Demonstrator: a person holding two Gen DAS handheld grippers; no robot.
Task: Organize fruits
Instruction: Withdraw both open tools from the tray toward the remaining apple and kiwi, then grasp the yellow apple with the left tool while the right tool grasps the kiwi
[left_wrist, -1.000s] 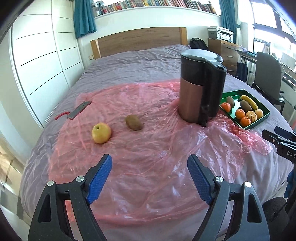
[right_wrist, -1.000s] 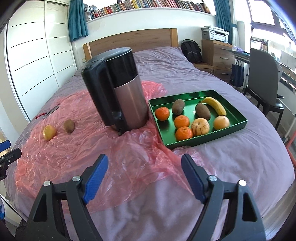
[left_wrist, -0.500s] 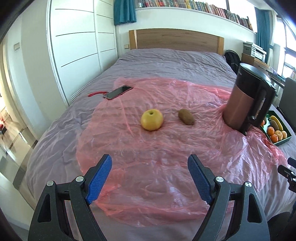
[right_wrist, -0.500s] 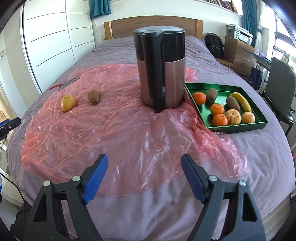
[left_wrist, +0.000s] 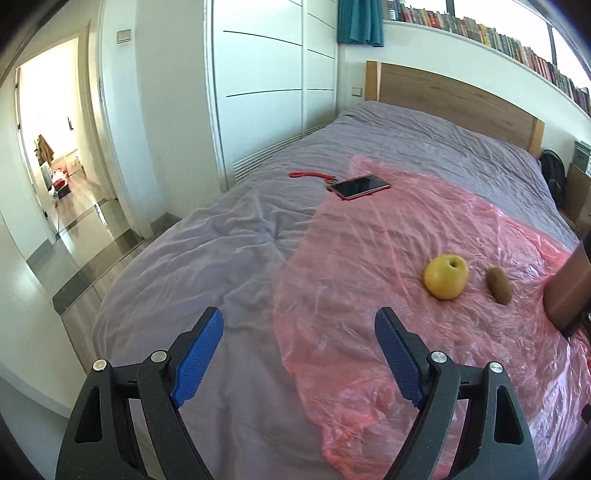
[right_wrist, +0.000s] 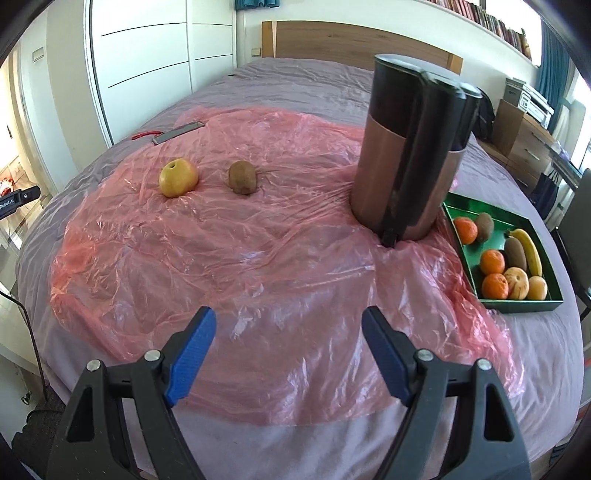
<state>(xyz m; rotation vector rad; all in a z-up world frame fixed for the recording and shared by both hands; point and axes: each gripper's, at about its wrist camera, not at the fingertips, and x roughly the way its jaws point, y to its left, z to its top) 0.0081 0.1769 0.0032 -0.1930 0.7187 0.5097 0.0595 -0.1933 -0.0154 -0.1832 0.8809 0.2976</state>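
The left gripper and right gripper both have jaws spread, holding nothing. The yellow apple lies left of the kiwi on pink plastic; the green tray sits far right. No writing is readable.

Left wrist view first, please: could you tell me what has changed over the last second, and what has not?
The left gripper has swung leftward: the apple and kiwi slid to the frame's right, and the green tray dropped out of view. The right gripper also turned left, pushing the green tray to its right edge. Nothing was grasped or released. Both jaws stay open and empty; the fruits and kettle have not moved.
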